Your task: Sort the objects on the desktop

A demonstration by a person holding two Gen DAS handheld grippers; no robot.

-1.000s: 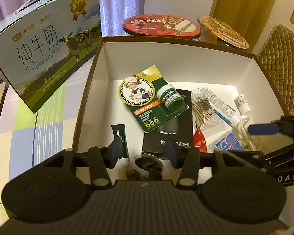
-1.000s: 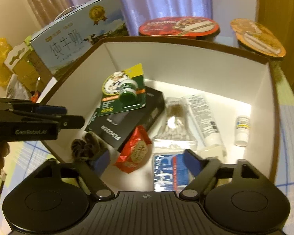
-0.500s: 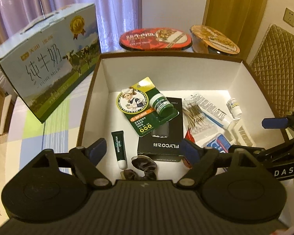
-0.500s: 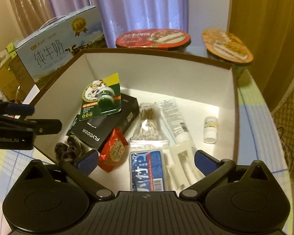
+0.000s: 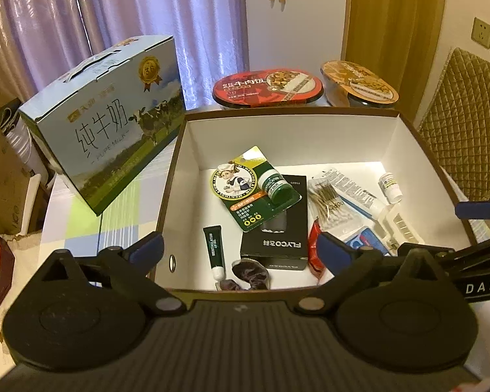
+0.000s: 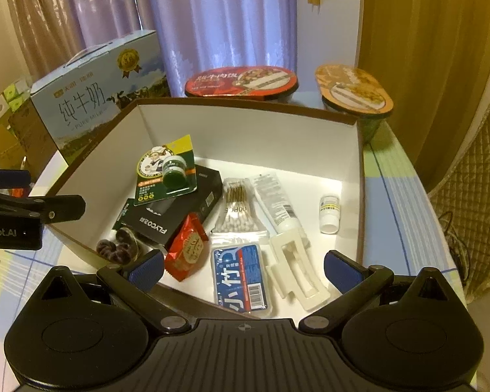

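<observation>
Since every small item in view already lies inside the brown-rimmed box (image 5: 176, 176), the sorting looks close to done, and the step in hand reads as a release and pull-away, not a pick. In the box sit the green balm card (image 5: 250, 189) on top of the black FLYCO carton (image 5: 277, 228), the small green tube (image 5: 215, 248) and the dark hair tie (image 5: 248, 272) at the near left, and the cotton swabs (image 6: 236, 212), the white tube (image 6: 274, 202), the little white bottle (image 6: 329, 214), the blue floss case (image 6: 240, 276), the white hair clip (image 6: 297, 268) and the red sachet (image 6: 186, 248) toward the right.

The next move, I judge, calls for a check of the table around the box for anything left out, then a fresh approach.

The left gripper (image 5: 240, 251) hangs over the near wall, its jaws opening to nearly full spread, with nothing pressed between them. The right gripper (image 6: 243, 266) stands fully spread above the near right corner, empty and touching nothing.
</observation>
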